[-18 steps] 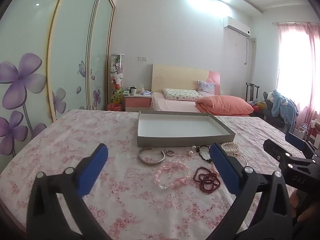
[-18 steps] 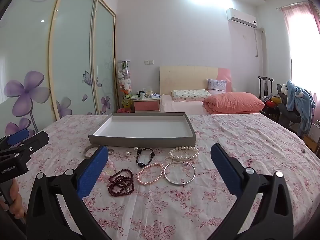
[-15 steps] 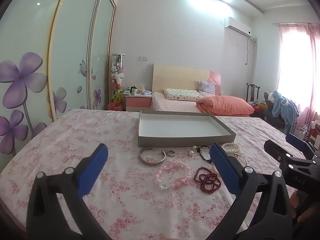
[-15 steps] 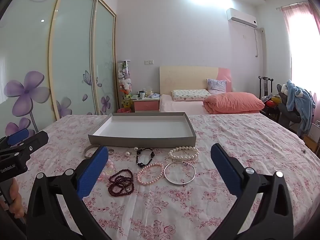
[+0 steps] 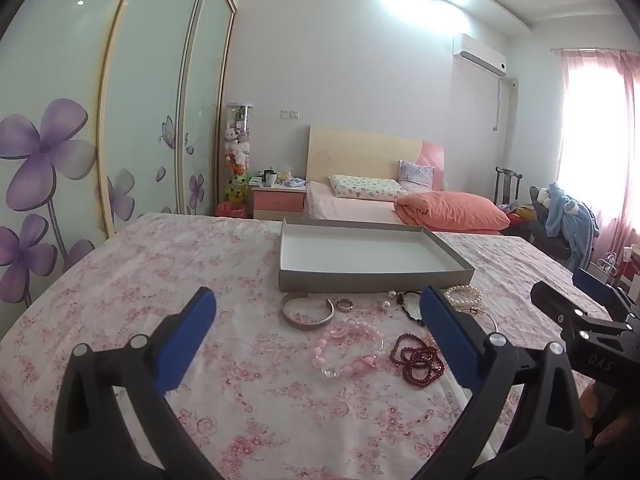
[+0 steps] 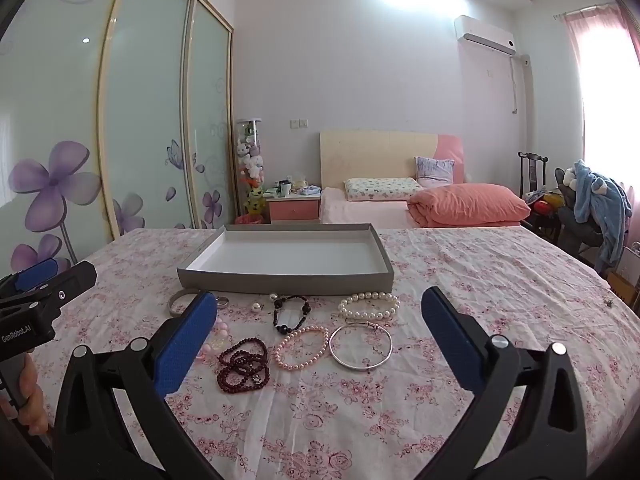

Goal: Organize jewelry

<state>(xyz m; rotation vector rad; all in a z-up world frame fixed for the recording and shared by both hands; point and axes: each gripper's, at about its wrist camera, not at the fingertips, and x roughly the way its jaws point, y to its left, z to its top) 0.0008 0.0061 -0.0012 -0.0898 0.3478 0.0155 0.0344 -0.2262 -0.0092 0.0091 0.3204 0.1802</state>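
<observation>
Just ahead of both tools, on the flowered pink cloth (image 6: 460, 280), the jewelry is spread in a loose cluster, all of it outside the grey tray (image 6: 288, 280) that's set a bit farther out with its white floor bare. From the right gripper (image 6: 320, 328), a dark red bead strand (image 6: 244, 364), a pink pearl bracelet (image 6: 302, 348) and a thin silver bangle (image 6: 361, 346) are seen lined up between its spread fingers, with a black bead bracelet (image 6: 291, 312) and a white pearl bracelet (image 6: 369, 306) just beyond, near the tray's front wall. From the left gripper (image 5: 318, 332), a chunky pink bead bracelet (image 5: 352, 350) is framed between the blue pads, a wide silver cuff (image 5: 307, 314) and a small ring (image 5: 344, 304) lie past it, and the dark red strand (image 5: 418, 362) sits beside the right-hand pad.

Both tools are held tilted slightly downward over the cloth, side by side, jaws spread as wide as they go, nothing gripped and nothing touched. A bit of hand (image 6: 30, 396) is glimpsed wrapped around the left tool's handle at the edge of the right view. A bed with an orange quilt (image 6: 468, 204) is seen way in the back.
</observation>
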